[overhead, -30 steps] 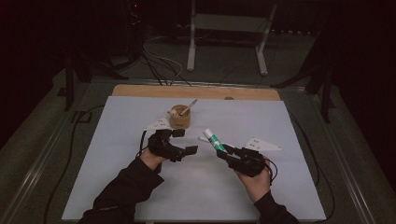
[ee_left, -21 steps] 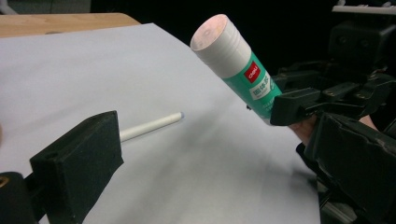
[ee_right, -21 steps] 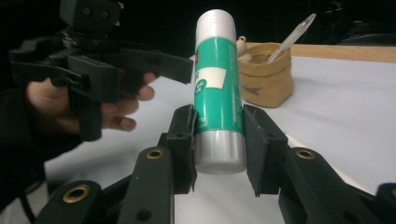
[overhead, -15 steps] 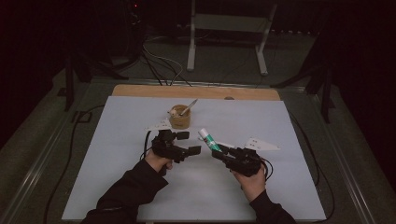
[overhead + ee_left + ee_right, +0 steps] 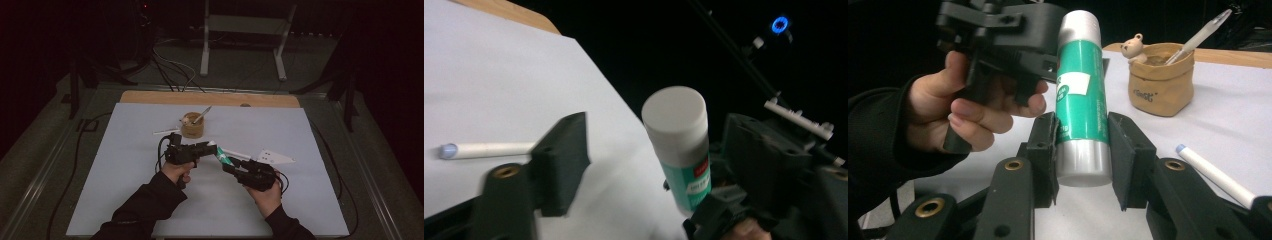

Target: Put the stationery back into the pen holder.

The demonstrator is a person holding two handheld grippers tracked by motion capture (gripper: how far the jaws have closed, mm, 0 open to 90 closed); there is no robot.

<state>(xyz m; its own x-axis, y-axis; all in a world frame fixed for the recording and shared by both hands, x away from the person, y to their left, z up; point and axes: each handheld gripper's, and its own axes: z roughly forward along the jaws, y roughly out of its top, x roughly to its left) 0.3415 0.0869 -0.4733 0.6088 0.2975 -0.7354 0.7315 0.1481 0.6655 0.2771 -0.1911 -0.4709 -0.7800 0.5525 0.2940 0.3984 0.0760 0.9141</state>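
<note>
A green glue stick (image 5: 1080, 95) with a white cap (image 5: 675, 115) stands tilted above the white mat, and my right gripper (image 5: 1082, 125) is shut on its lower end. In the high view the glue stick (image 5: 223, 158) points up-left from the right gripper (image 5: 234, 166) toward the left gripper (image 5: 204, 148). My left gripper (image 5: 656, 135) has its jaws on either side of the cap. They have just been closing, and a gap still shows between the left jaw and the cap. A hand (image 5: 973, 110) holds the left gripper close by.
A brown paper pot (image 5: 192, 128) with a small bear charm and a pen in it stands behind the grippers. A white pen (image 5: 241, 153) lies on the mat (image 5: 125, 165) beside the glue stick. A wooden board (image 5: 210, 98) edges the far side.
The left gripper has moved right until its jaws straddle the glue stick's cap, and they have narrowed. The right gripper has shifted a little left with the glue stick.
</note>
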